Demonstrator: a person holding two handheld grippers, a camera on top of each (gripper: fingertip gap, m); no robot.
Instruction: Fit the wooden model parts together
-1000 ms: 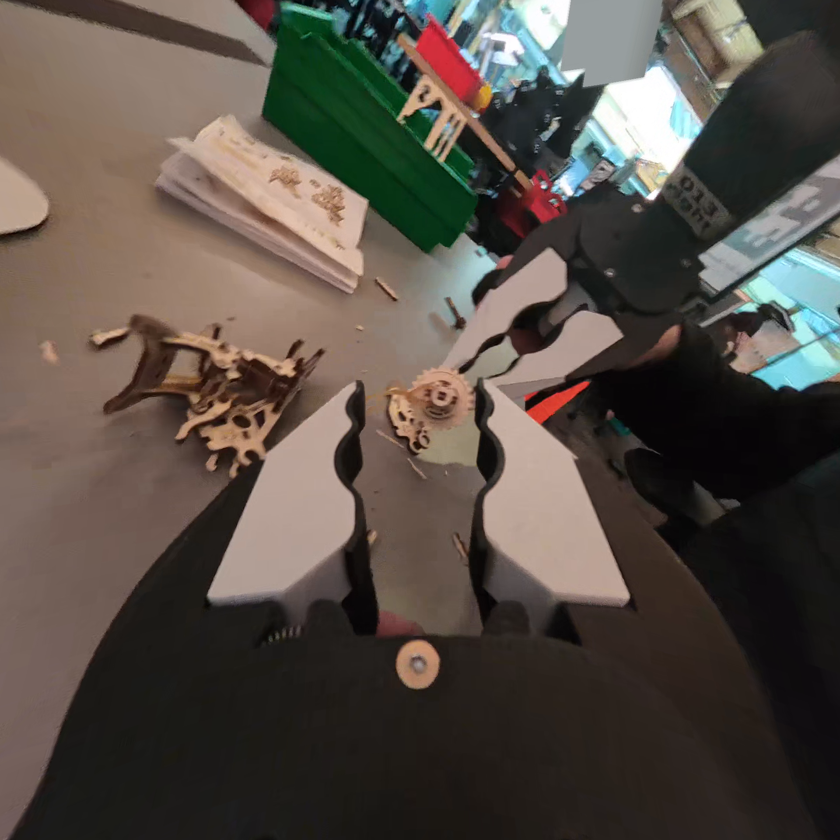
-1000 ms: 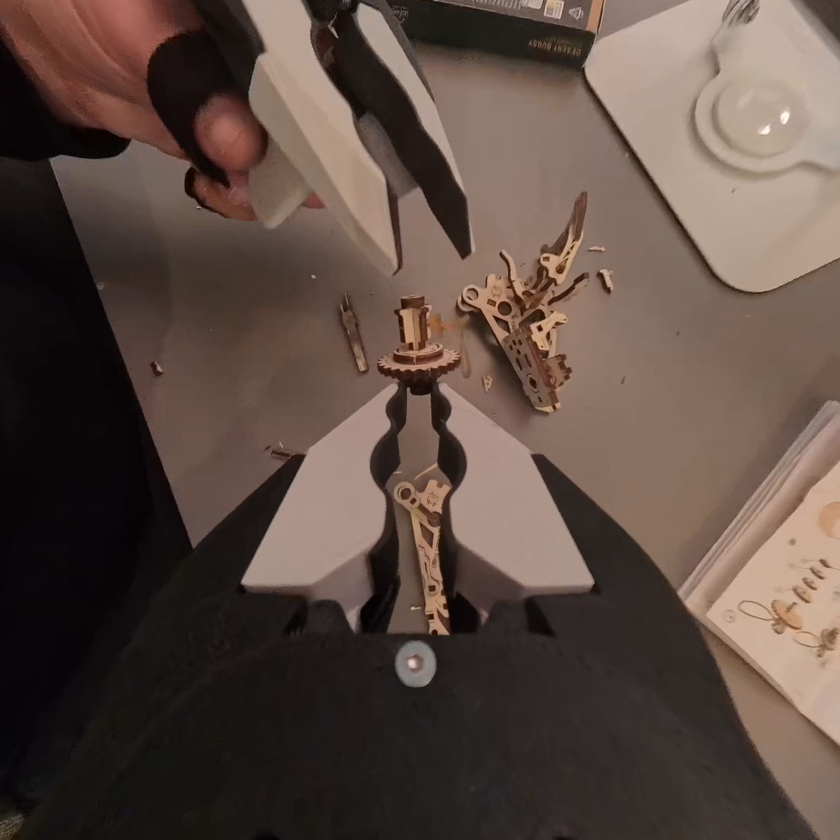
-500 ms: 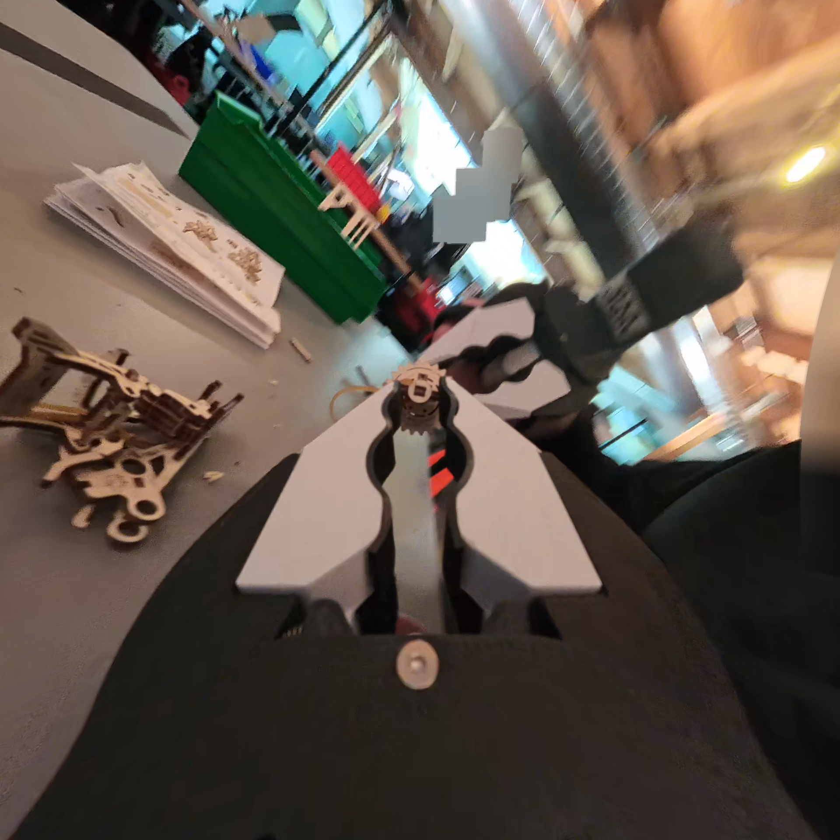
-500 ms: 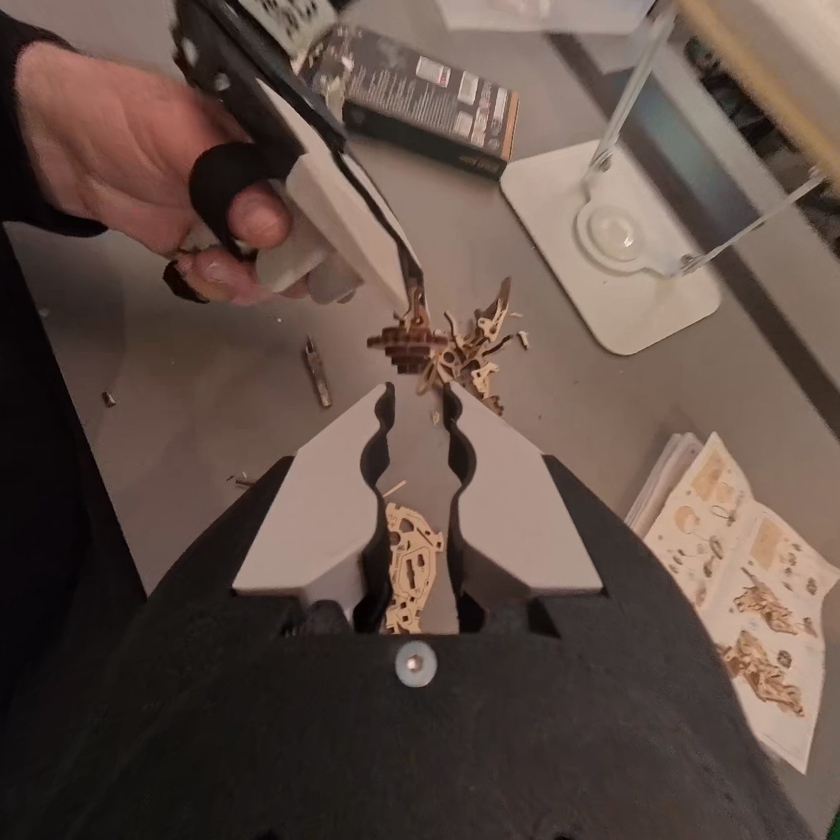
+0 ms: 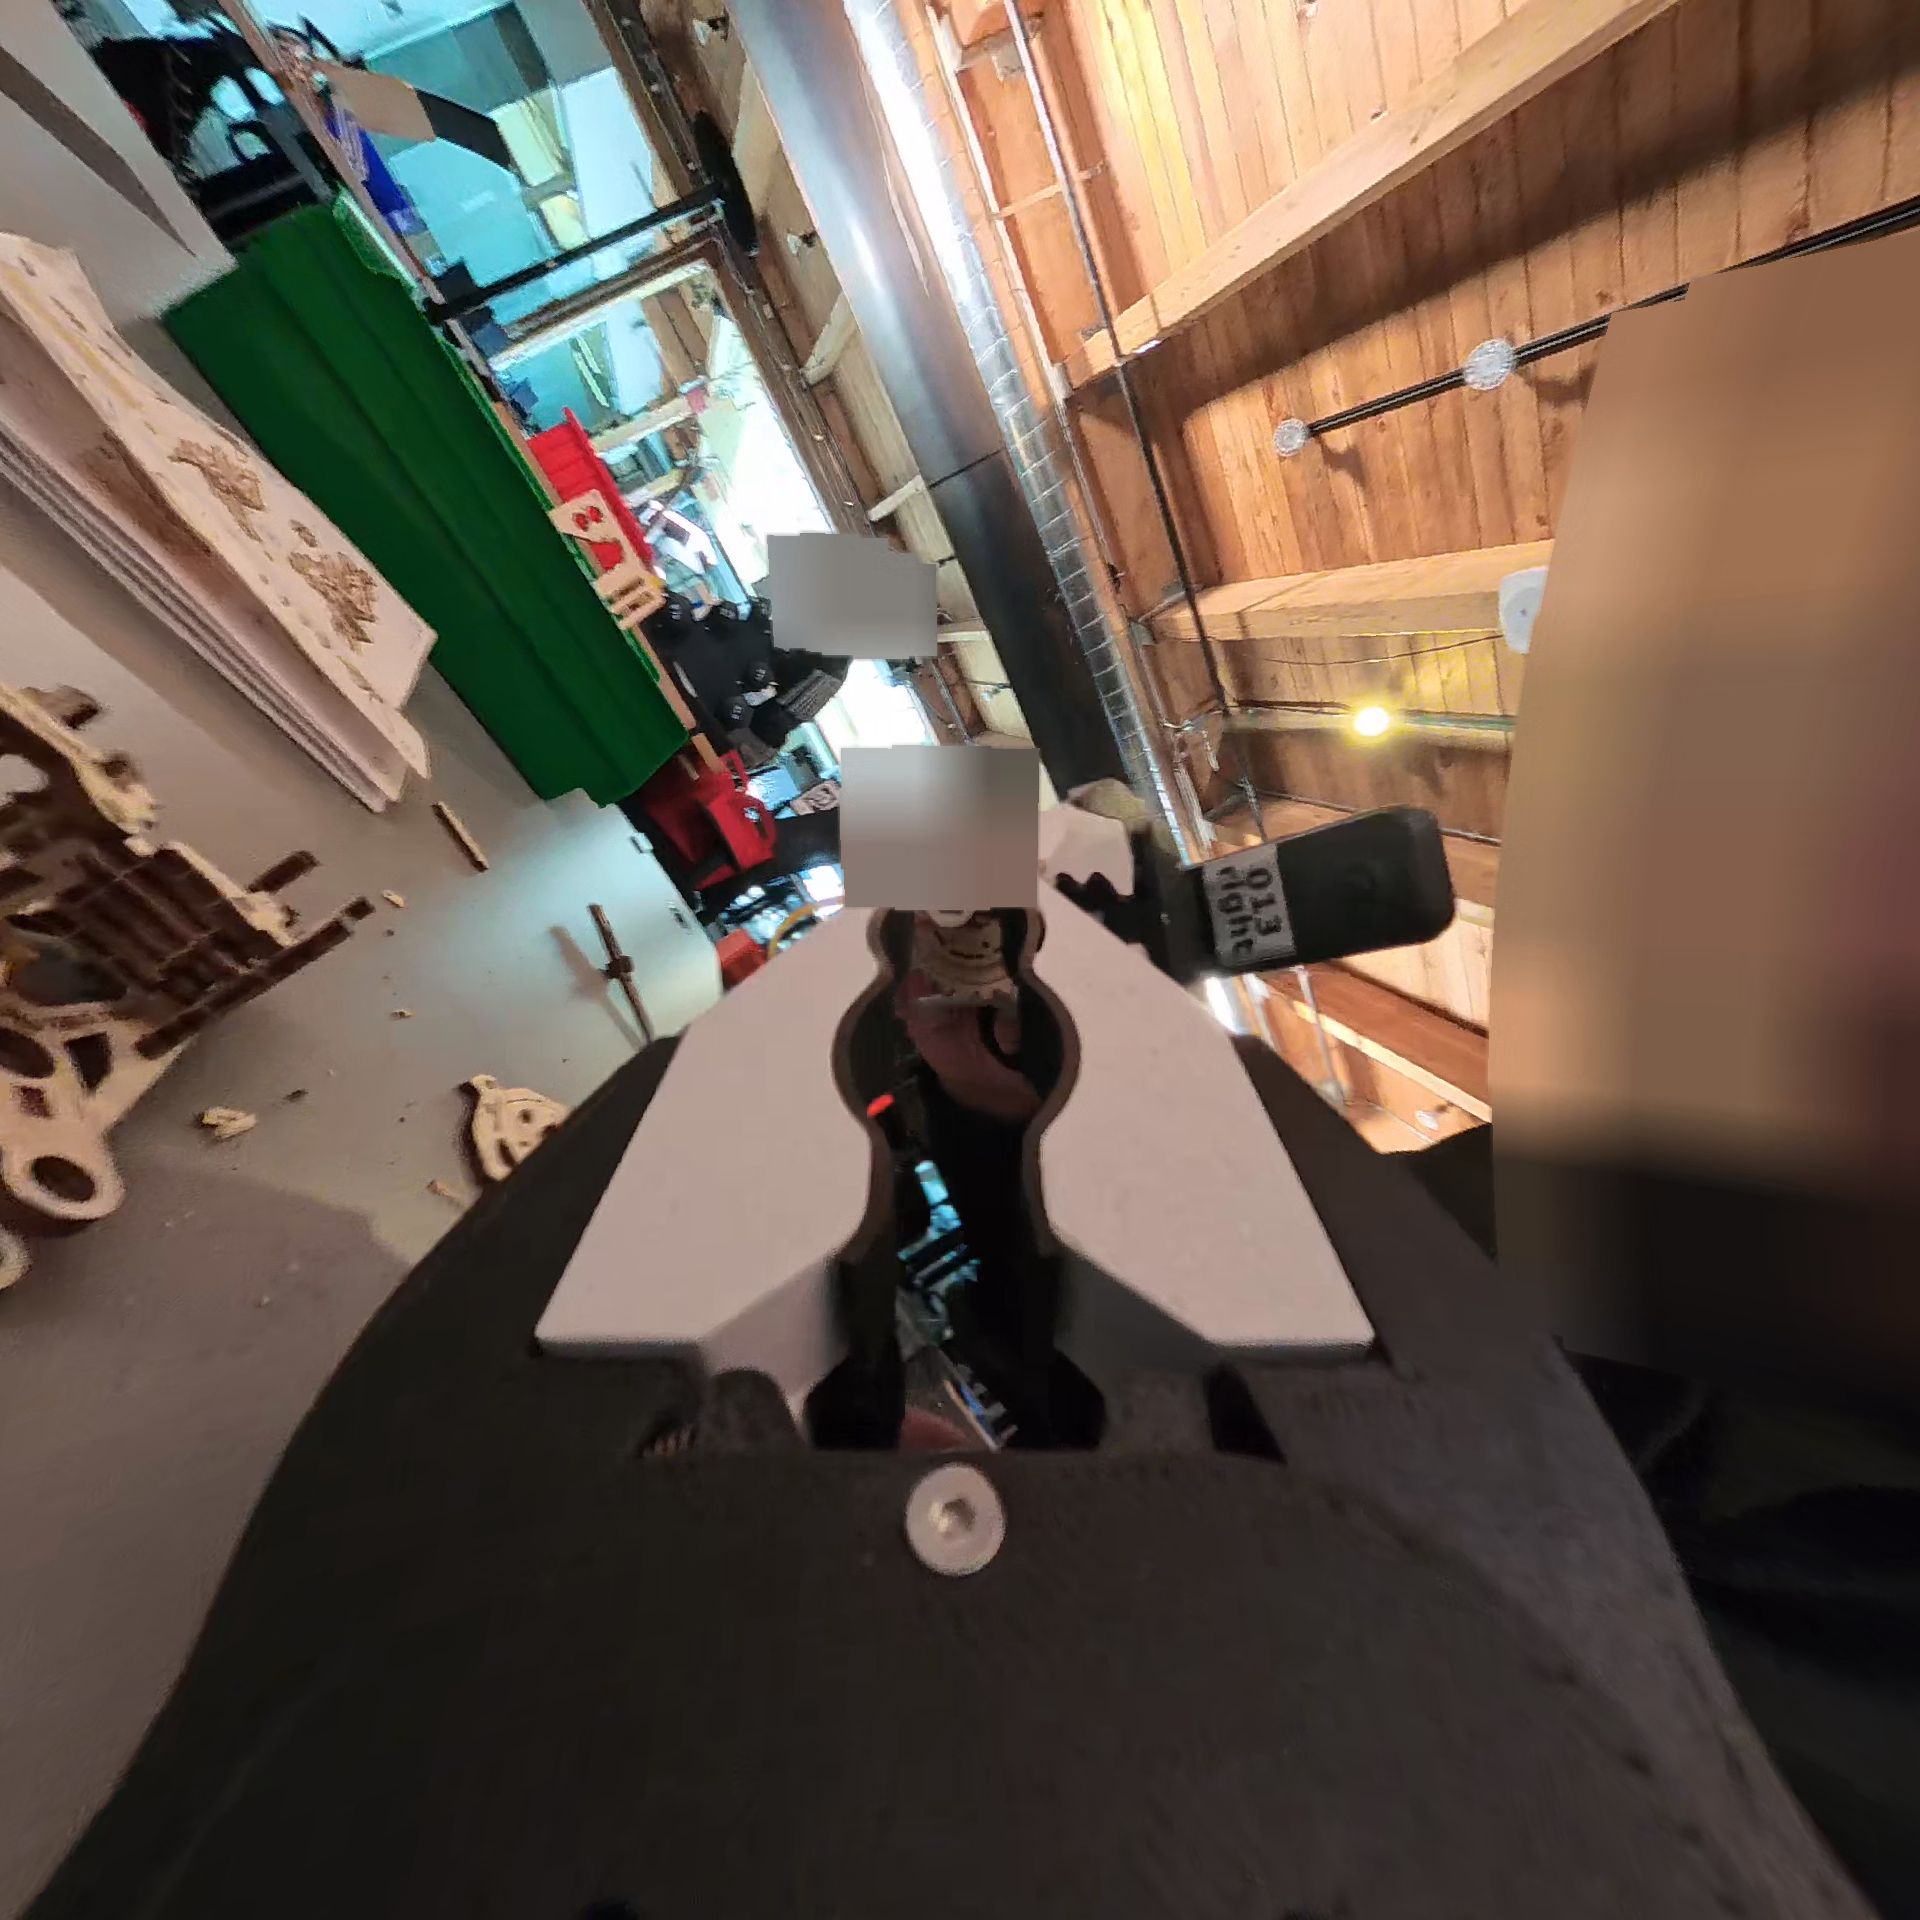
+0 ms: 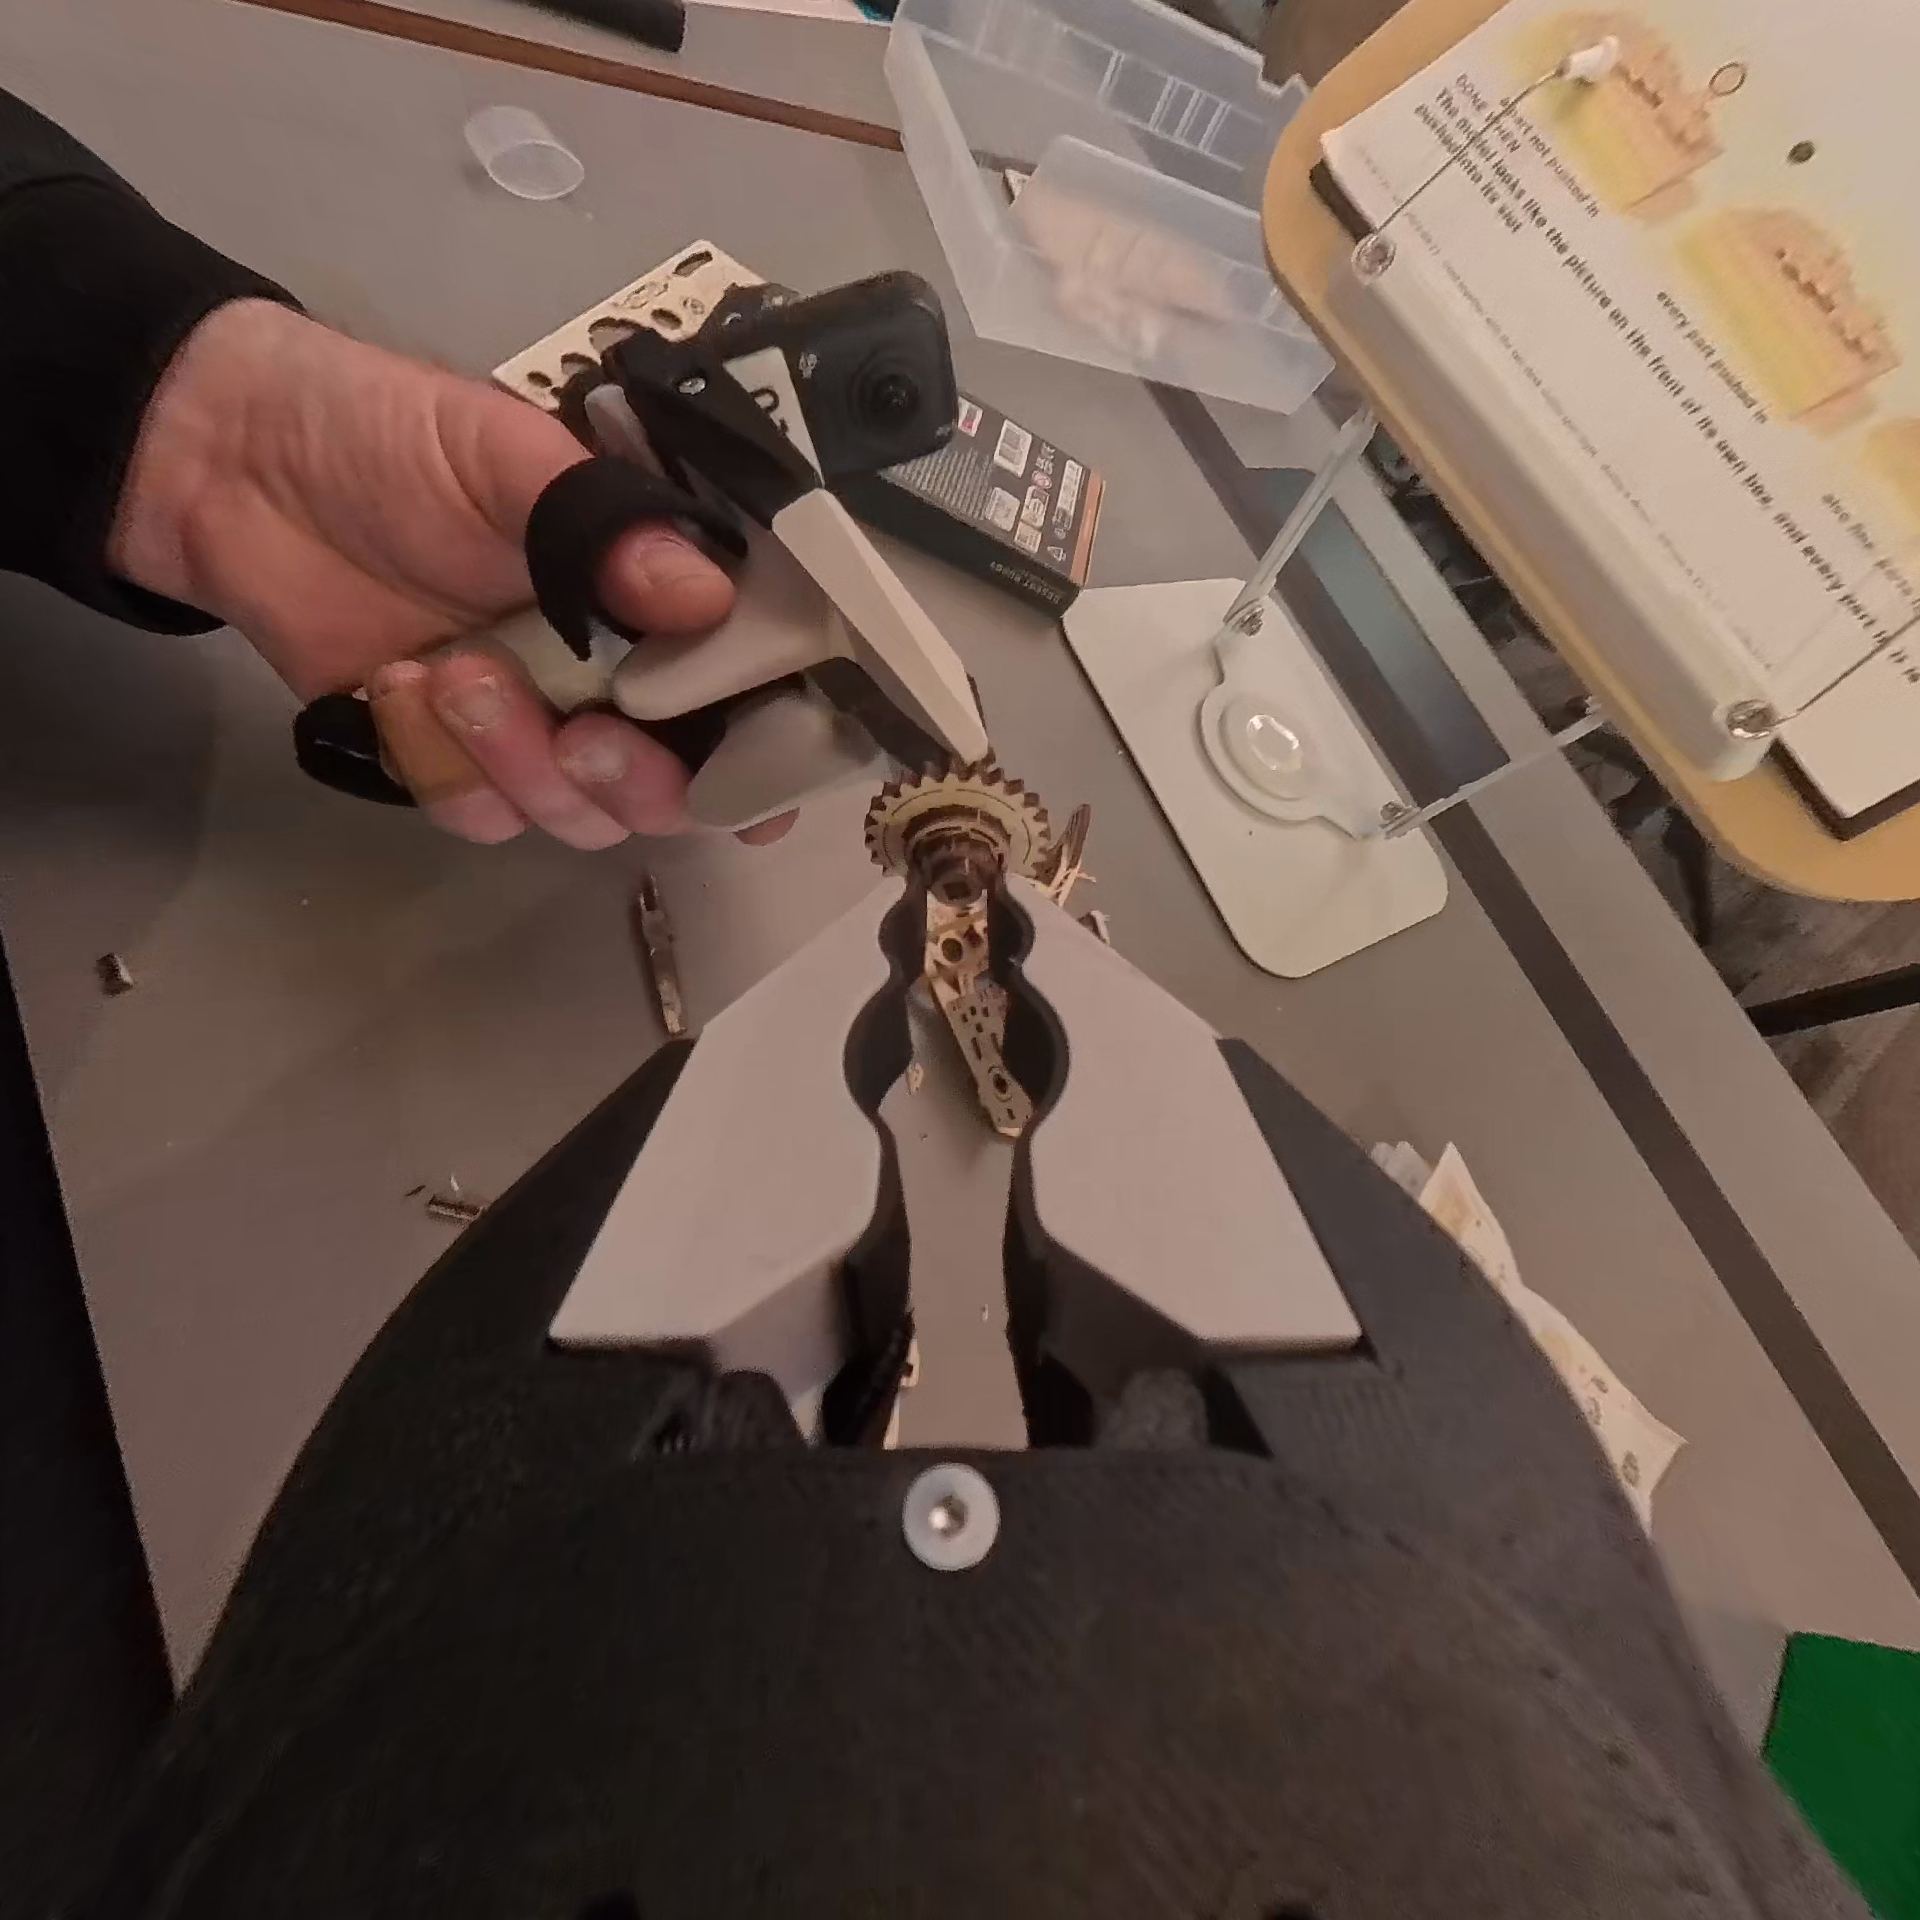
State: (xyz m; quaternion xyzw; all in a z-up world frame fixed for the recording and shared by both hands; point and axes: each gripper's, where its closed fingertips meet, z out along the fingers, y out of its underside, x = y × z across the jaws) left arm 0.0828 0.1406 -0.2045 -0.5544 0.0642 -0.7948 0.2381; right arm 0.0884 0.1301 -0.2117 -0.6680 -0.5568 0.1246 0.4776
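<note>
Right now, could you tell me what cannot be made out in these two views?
Left wrist view: a blurred patch covers the left tool's tips and the wooden gear's top.
Right wrist view: whether the right tool presses the gear's dark hub; too dim.
Left wrist view: the half-built model, cut off by the left edge.

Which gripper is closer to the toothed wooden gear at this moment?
Left. The left gripper clamps the gear by its rim. The right gripper has its tips flanking the hub, contact unclear.
</note>
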